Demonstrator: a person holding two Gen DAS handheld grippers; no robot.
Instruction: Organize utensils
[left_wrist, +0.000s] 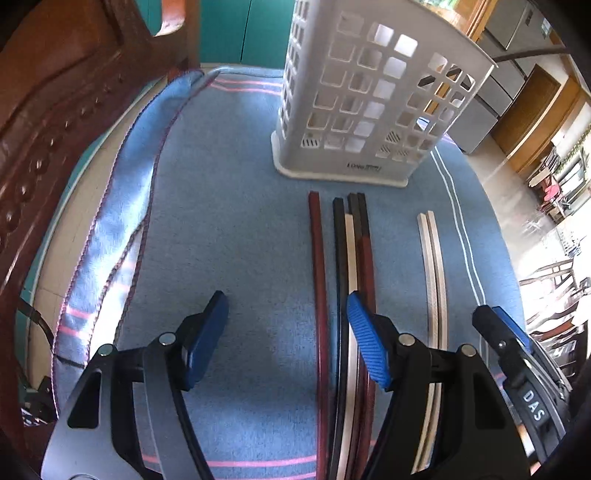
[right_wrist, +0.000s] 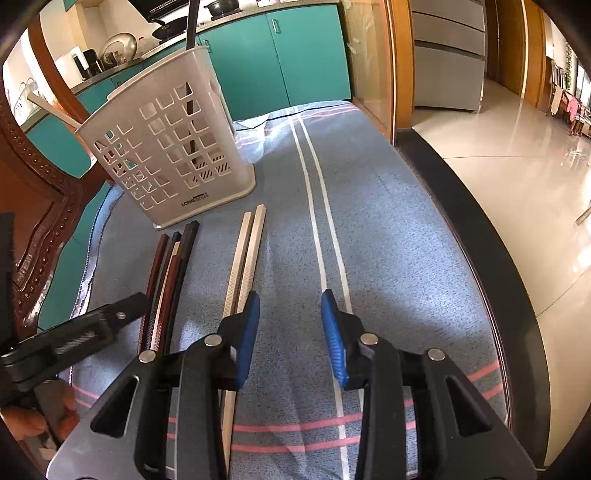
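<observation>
Seen on a blue woven cloth with pink and white stripes (left_wrist: 236, 192): a white plastic utensil basket with square cut-outs (left_wrist: 369, 96), upright at the far end. Laid lengthwise just before its base, a cluster of dark red, black and pale chopsticks (left_wrist: 351, 266), one dark red stick (left_wrist: 318, 280) slightly apart on the left. Further right, apart from the cluster, a pair of cream-coloured chopsticks (right_wrist: 245, 258) side by side. Left gripper (left_wrist: 286, 339) held low over the cloth, blue pads spread wide, nothing between them, right-hand pad above the dark cluster. Right gripper (right_wrist: 290, 339) parted, nothing pinched, left-hand pad just beside the cream pair. Inside the basket, a dark utensil handle (right_wrist: 192, 26) poking above the rim.
</observation>
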